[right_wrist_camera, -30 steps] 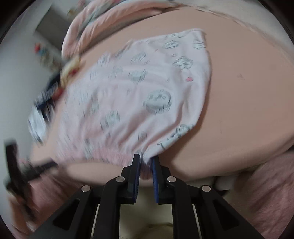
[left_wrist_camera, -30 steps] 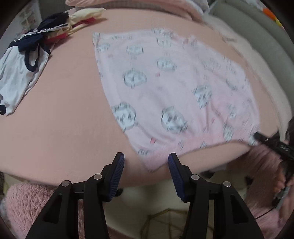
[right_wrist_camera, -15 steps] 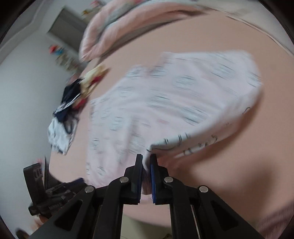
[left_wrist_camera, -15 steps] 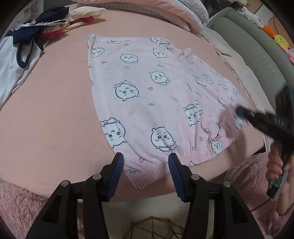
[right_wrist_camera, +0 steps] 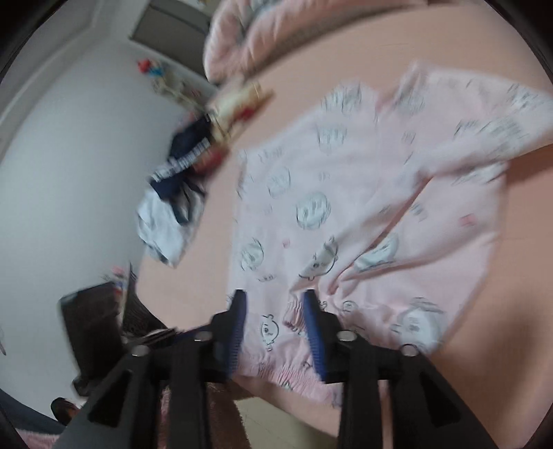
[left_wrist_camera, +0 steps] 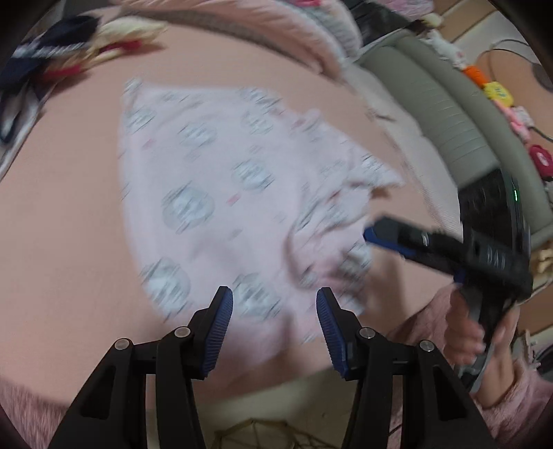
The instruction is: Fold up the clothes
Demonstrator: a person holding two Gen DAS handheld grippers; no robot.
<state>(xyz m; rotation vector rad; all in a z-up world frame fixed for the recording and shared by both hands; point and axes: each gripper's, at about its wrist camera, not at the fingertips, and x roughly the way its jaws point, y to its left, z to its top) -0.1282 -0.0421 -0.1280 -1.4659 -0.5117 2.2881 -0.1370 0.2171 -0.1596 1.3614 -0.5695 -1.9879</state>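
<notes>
Pink garment (left_wrist_camera: 221,193): a pale pink piece of clothing printed with small cartoon faces, lying spread on the peach-coloured bed (left_wrist_camera: 69,214). Its gathered hem runs along the bed's near edge. The right-hand part is folded over the middle, leaving a ridge of creases. Both views are blurred.

Left gripper (left_wrist_camera: 274,312): jaws spread about half way, nothing between the blue pads. It hovers over the bed's near edge, above the garment's hem. The hem lies under and just beyond the fingertips; whether they touch it cannot be told.

Right gripper (right_wrist_camera: 274,312): jaws opening, parted to a moderate gap. A strip of the garment's hem shows between the pads, but they do not press on it. In the left wrist view this gripper (left_wrist_camera: 371,236) reaches in from the right, its tip over the garment's folded-over right side, with the person's hand (left_wrist_camera: 473,331) in a fuzzy pink sleeve on its handle.

Other clothes (right_wrist_camera: 179,193): a heap of navy, white, cream and red items at the bed's far left corner, well apart from the garment.

Bedding (right_wrist_camera: 249,31): a pink quilted cover bunched along the bed's far edge.

Grey cushion (left_wrist_camera: 449,114): a padded bolster beyond the bed's right edge.
</notes>
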